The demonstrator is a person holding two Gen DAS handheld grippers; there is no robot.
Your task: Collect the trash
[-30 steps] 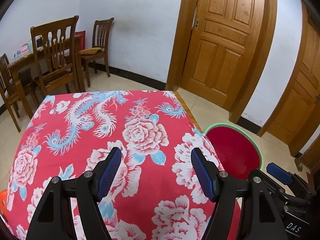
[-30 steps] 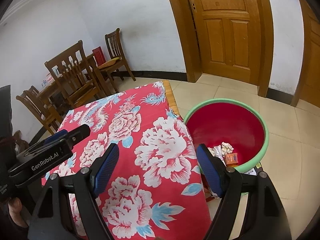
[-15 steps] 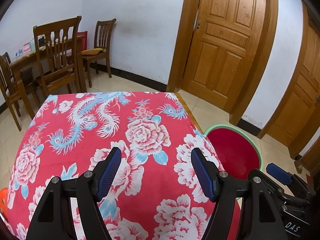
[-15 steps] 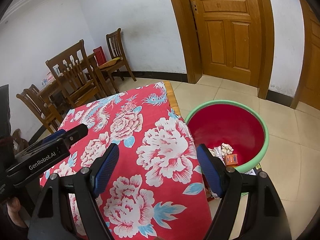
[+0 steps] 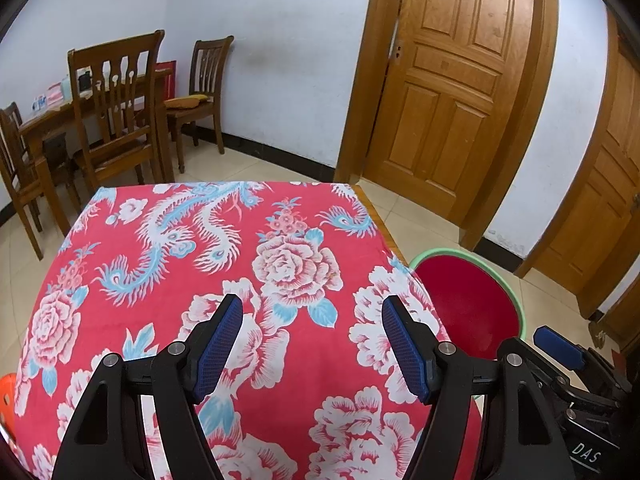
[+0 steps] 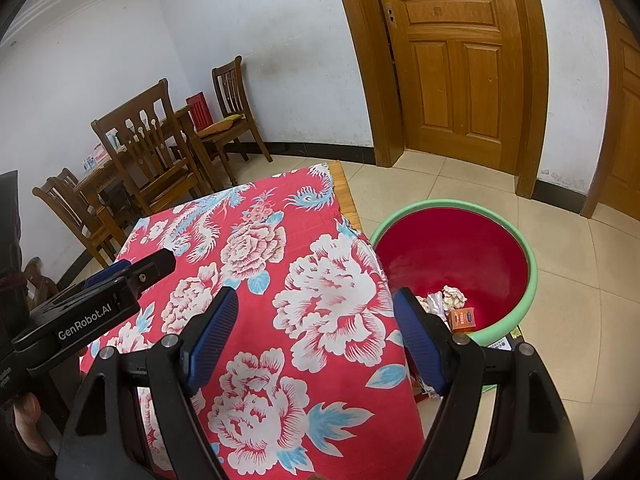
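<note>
A red basin with a green rim [image 6: 532, 268] stands on the floor right of the table. Crumpled white paper [image 6: 454, 296] and a small orange box [image 6: 463, 320] lie in its bottom. In the left wrist view only the basin's far side [image 5: 472, 300] shows. A red floral cloth [image 5: 240, 280] covers the table, and I see no trash on it. My left gripper [image 5: 312, 344] hangs open above the cloth with nothing between its blue pads. My right gripper [image 6: 312, 332] is open over the cloth's right edge, beside the basin. The left gripper's body [image 6: 96, 300] shows in the right wrist view.
A wooden dining table with chairs [image 5: 112, 120] stands at the far left wall. Two wooden doors [image 5: 460, 92] are at the back right. Tiled floor [image 6: 580, 340] surrounds the basin. An orange plastic object [image 5: 7, 400] peeks in at the left edge.
</note>
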